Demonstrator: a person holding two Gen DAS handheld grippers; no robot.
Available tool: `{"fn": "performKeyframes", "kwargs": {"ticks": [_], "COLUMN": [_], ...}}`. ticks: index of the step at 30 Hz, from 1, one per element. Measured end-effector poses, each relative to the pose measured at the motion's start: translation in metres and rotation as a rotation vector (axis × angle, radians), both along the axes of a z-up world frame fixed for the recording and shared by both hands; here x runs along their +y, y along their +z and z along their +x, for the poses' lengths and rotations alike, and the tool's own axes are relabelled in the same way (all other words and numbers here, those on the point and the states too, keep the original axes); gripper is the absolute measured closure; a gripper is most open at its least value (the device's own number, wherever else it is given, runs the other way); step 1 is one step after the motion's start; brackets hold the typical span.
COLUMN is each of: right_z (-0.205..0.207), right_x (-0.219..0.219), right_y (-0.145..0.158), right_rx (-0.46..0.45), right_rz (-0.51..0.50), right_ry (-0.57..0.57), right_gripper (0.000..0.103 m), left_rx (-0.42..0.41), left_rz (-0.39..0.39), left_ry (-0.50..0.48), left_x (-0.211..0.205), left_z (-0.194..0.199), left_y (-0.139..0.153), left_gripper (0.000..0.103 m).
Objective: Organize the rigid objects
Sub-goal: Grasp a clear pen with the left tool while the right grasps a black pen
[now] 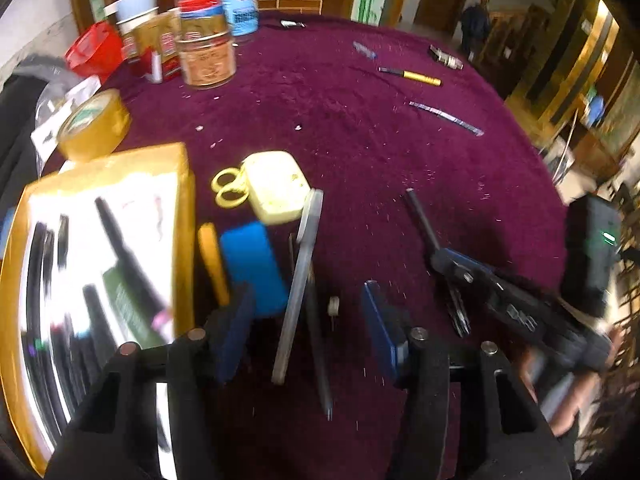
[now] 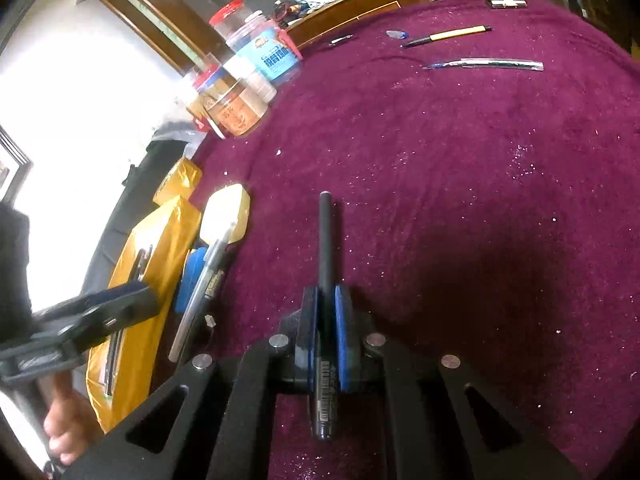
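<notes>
- Right gripper (image 2: pixel 326 312) is clamped on a black pen (image 2: pixel 326 264), above the cloth, right of the yellow box (image 2: pixel 160 248).
- Left gripper (image 1: pixel 308 320) gapes, nothing gripped, beside the box.
- Carry the pen level; release inside.

the box (image 1: pixel 100 264) is motion-blurred and cut by the left edge; jar (image 1: pixel 208 60) labels too smeared to read.

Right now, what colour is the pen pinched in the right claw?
Black, with a barcode label near its lower end. The pen shows best in the right wrist view, clamped between blue pads.
</notes>
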State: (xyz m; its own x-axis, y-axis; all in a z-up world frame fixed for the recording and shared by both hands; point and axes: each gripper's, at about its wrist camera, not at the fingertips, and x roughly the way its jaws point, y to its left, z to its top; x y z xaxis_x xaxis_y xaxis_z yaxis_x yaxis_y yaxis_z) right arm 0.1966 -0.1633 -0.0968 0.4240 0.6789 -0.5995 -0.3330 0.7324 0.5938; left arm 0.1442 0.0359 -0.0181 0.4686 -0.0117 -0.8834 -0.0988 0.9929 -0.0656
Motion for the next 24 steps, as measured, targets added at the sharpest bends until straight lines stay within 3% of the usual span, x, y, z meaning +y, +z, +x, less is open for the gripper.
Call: {"fn": "performKeyframes", "kwargs": {"ticks": [3,5,7,8,24], "right_z": [0.000,0.000,0.000,-0.001,0.001], "right_x": [0.001,0.001,0.001,0.001,0.001], "right_y": [0.001,0.000,0.000,0.000,-0.002], "right_rx": [-0.002,-0.001,-0.002,-0.001,0.002], "right_rz": [0.007,0.014,0.016,0.015,0.019], "right_ry": [0.009,0.015,0.022,0.022,0.036], "right_gripper": [0.096,0.096,0.096,0.096,0.096], "left_rx": [0.040,0.065,0.105,0.128,0.119], "left_rz": [-0.004,-0.039,-0.071,-0.081,-0.261], "left_ry": [-0.004,0.006,0.004,0.011,0.056], "left_x": [-0.001,0.004,0.009,0.013,0.040], "left_z": [0.020,0.024,0.029,0.032,0.007], "left_y": [-0.013,-0.021,-0.031,-0.037,-0.034], "left_gripper": [0.061,0.074,0.080,0.091,0.091]}}
